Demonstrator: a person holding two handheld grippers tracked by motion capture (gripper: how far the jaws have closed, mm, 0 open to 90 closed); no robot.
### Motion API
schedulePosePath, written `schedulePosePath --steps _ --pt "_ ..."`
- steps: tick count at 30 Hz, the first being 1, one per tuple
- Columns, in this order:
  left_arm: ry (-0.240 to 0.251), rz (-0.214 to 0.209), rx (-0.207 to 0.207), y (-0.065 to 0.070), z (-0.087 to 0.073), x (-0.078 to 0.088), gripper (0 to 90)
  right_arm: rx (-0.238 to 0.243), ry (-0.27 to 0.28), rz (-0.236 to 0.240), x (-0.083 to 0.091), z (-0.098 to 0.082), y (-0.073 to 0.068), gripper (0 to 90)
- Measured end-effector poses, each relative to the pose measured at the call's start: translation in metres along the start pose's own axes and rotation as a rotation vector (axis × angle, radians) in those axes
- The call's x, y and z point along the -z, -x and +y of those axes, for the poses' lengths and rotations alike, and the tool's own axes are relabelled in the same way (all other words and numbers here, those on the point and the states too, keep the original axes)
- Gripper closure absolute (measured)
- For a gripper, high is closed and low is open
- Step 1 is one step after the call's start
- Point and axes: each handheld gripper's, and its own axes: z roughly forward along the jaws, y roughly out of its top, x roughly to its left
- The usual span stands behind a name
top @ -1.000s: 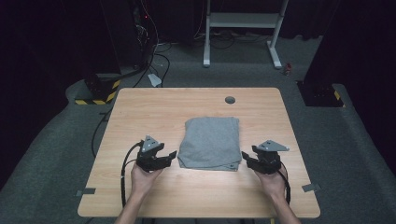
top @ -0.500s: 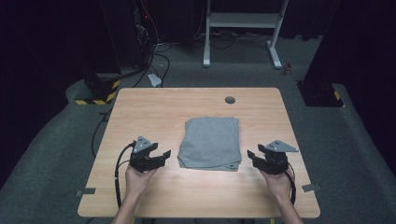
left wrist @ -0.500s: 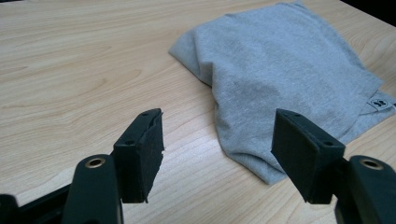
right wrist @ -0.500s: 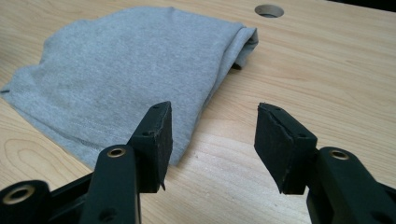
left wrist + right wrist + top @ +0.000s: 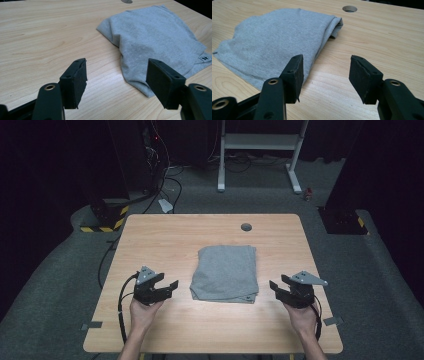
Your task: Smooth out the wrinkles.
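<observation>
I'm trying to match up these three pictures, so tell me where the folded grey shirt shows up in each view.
High view: the grey shirt lies at the table's middle, between the two grippers.
Left gripper view: it fills the upper right, reaching behind the right-hand one of the fingers.
Right gripper view: it covers the upper left, running behind the left-hand finger.
Shared landmark: the round hole in the table, beyond the shirt.
</observation>
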Motion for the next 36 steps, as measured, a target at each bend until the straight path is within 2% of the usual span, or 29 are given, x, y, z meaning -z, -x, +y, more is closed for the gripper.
schedulePosePath --steps 9,18,36 --pt "0.011 0.012 0.022 -0.009 -0.005 0.007 32.9 -0.023 0.009 -0.009 0.007 -0.004 0.006 44.9" --pt "0.019 0.026 0.045 -0.017 -0.010 0.013 32.7 -0.027 0.016 -0.019 0.012 -0.008 0.012 44.9" --pt "-0.014 0.058 0.061 -0.031 -0.025 0.014 31.6 -0.070 0.011 -0.054 0.020 -0.023 0.027 44.6"
